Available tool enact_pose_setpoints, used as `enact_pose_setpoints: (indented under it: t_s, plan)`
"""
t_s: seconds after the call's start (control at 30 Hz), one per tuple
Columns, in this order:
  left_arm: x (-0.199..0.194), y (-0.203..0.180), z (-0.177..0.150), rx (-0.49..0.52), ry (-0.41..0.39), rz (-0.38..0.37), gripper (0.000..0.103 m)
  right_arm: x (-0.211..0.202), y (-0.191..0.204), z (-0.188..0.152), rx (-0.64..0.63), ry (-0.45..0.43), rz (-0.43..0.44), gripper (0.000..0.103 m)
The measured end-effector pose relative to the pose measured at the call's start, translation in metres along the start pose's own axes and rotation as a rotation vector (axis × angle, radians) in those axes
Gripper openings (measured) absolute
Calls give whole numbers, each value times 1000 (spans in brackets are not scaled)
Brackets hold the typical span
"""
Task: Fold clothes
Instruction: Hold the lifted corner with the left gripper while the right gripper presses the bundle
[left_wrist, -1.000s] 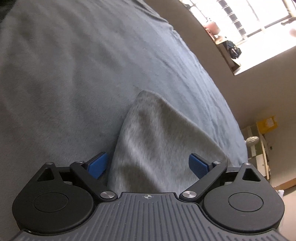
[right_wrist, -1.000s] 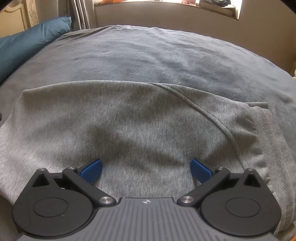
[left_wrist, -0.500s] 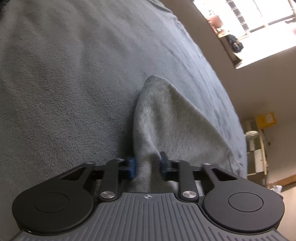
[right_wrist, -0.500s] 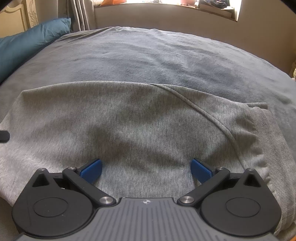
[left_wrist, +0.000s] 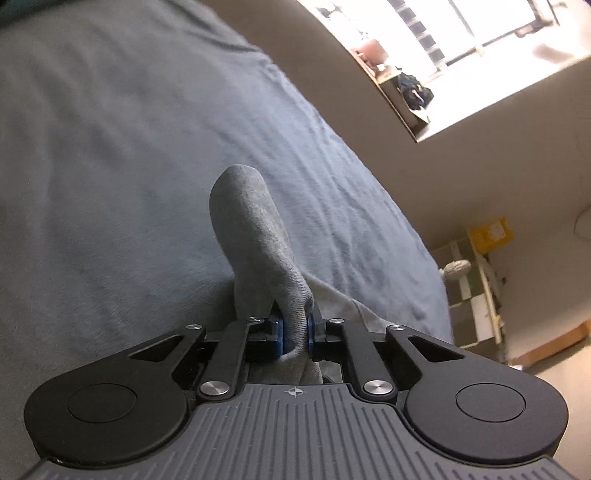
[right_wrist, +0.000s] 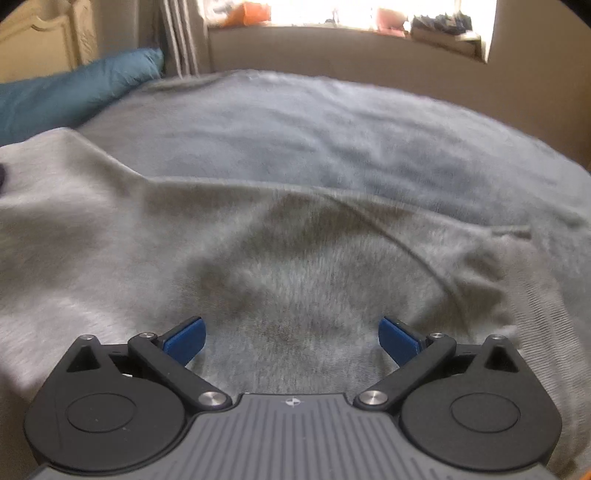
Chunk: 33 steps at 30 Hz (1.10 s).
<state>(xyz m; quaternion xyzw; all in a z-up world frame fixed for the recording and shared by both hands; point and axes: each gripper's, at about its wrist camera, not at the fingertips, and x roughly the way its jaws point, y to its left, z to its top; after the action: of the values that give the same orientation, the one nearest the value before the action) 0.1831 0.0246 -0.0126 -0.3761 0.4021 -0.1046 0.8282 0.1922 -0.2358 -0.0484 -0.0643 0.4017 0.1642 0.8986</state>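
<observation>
On the bed: a blue-grey blanket (left_wrist: 129, 177) covers it, and a light grey sweatshirt (right_wrist: 258, 266) lies spread over the blanket.
Left gripper (left_wrist: 294, 338): its blue pads are closing on a bunched fold of the grey cloth, which sits pinched between the jaws.
Held cloth: from the pinch a rounded ridge of the sweatshirt rises clear of the blanket and points away from the camera.
Right gripper (right_wrist: 291, 338): jaws spread wide, low over the sweatshirt's middle; the blur leaves it unclear whether the pads touch the fabric.
Sweatshirt detail: a curved seam (right_wrist: 417, 254) runs across its right part, and the left side is pulled up into a slope.
Beyond the bed: a teal pillow (right_wrist: 74, 88) at the far left, a bright window (left_wrist: 461, 44) behind.
</observation>
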Motion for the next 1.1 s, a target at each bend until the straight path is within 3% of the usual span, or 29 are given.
enact_pose_setpoints:
  t_s: [0.1,0.27,0.5,0.6,0.73,0.9,1.1]
  plan:
    - [2,-10,0,31,-2,15,9,-20,9,-16,-73,-28,22,102]
    - [9,-18,-4,60,-16,26,9,-18,28,-50,-191,-42,-27,102]
    - [3,-24,-8,109,-40,33,9,-44,17,-15,-203,-66,20,100]
    - [3,-21,-9,106,-43,20,9,-46,5,12,-204,-99,20,86]
    - [0,-19,-11,107,-50,-3,9,-15,8,29,-307,-56,-23,67]
    - [-6,-18,-17,123,-55,-37,9,28,20,42,-358,-20,-23,53]
    - [-10,-19,-19,150,-50,-77,9,69,8,60,-262,17,-11,52]
